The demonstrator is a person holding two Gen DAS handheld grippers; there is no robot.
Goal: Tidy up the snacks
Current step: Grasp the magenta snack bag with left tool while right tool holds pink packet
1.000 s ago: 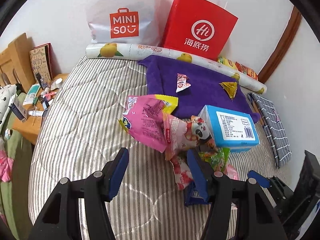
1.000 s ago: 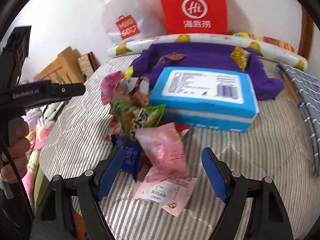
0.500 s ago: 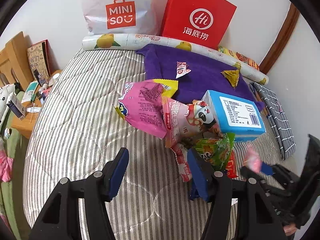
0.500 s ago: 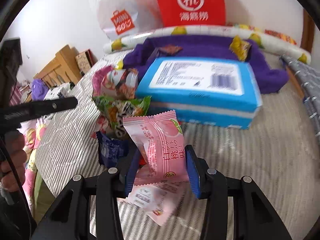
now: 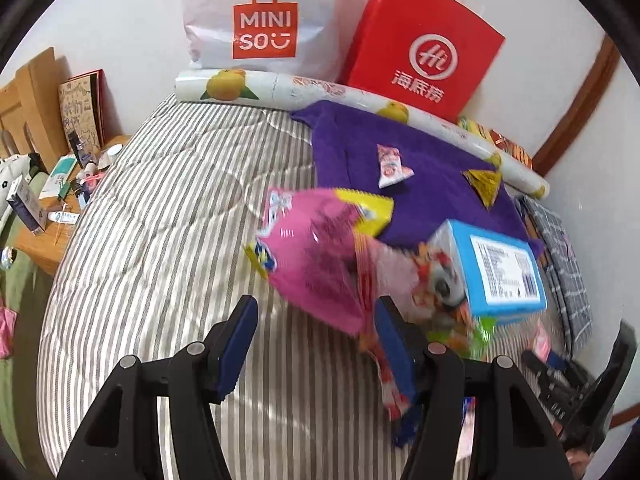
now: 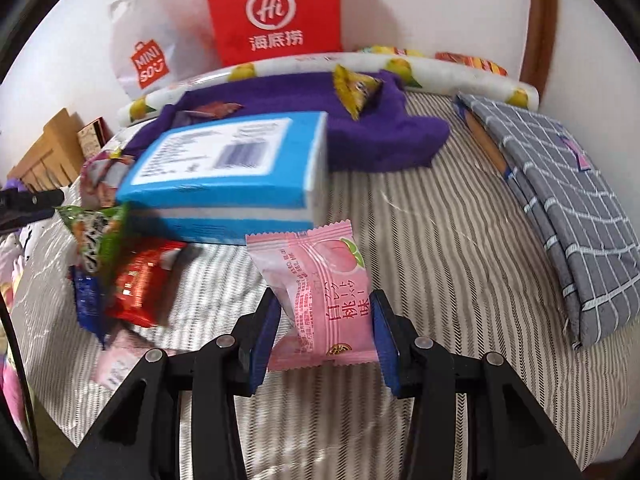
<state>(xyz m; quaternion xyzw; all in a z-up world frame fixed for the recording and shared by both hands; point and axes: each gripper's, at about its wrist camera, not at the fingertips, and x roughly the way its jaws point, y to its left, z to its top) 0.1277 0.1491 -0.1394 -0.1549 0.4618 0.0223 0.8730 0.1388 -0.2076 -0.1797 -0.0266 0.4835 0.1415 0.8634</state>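
My right gripper [image 6: 324, 328] is shut on a pink peach snack packet [image 6: 320, 296], lifted above the striped bed cover. Behind it lies a blue and white box [image 6: 224, 176], with a green packet [image 6: 96, 236], a red packet [image 6: 140, 280] and a dark blue packet [image 6: 86, 300] to its left. My left gripper [image 5: 316, 332] stands open over the bed cover with nothing between its fingers. Just beyond it sits a big pink and yellow bag [image 5: 316, 248], a panda packet [image 5: 432, 276] and the blue box [image 5: 500, 268]. The right gripper [image 5: 548, 354] shows at the lower right there.
A purple cloth [image 5: 400, 176] holds a small pink-white triangle snack [image 5: 390, 166] and a yellow one [image 5: 486, 182]. A white MINISO bag [image 5: 264, 20], a red paper bag [image 5: 424, 44] and a fruit-print roll [image 5: 320, 88] stand at the wall. A grey checked pouch [image 6: 560, 184] lies right; a cluttered wooden stand [image 5: 60, 192] left.
The right gripper closed on the pink peach packet, lifted it and carried it to the right. The left gripper moved forward toward the pink bag, still open.
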